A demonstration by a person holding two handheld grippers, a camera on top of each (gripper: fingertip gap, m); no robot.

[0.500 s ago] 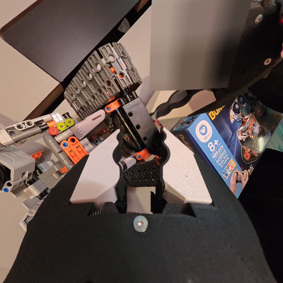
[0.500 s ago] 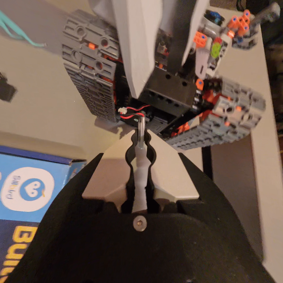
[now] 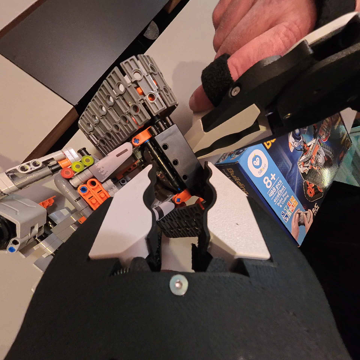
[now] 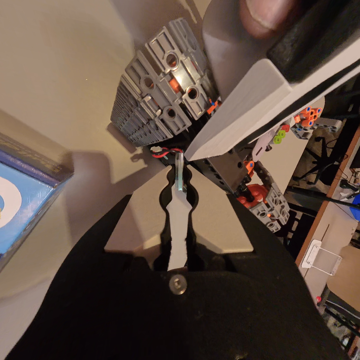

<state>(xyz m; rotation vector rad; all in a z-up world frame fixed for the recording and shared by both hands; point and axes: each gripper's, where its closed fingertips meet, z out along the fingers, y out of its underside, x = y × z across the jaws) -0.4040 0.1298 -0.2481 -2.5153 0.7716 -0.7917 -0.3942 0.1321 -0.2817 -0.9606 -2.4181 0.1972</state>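
A brick-built tracked toy robot (image 3: 136, 109) with grey treads, orange pins and a black motor block (image 3: 175, 153) is tilted over a beige table (image 3: 23, 116). My left gripper (image 3: 181, 171) is shut on the black block; its white finger (image 4: 243, 120) crosses the right wrist view. My right gripper (image 4: 178, 175) is shut on a small clear plastic piece (image 4: 179, 161). The piece's tip sits at the red and black wires (image 4: 167, 153) under the robot (image 4: 165, 93). In the left wrist view the right gripper (image 3: 196, 146) and a hand (image 3: 253, 39) are just right of the block.
A blue toy box (image 3: 272, 185) lies to the right of the robot and shows at the left of the right wrist view (image 4: 23, 204). A dark panel (image 3: 68, 39) is behind the robot. The table edge (image 4: 321, 204) and a chair base (image 4: 321, 161) are at the right. Left and right tips are no more than a few centimetres apart.
The right gripper and its hand have come up close beside the black block. In the right wrist view the robot now looks rotated and nearer; the clear piece is still held at the wires.
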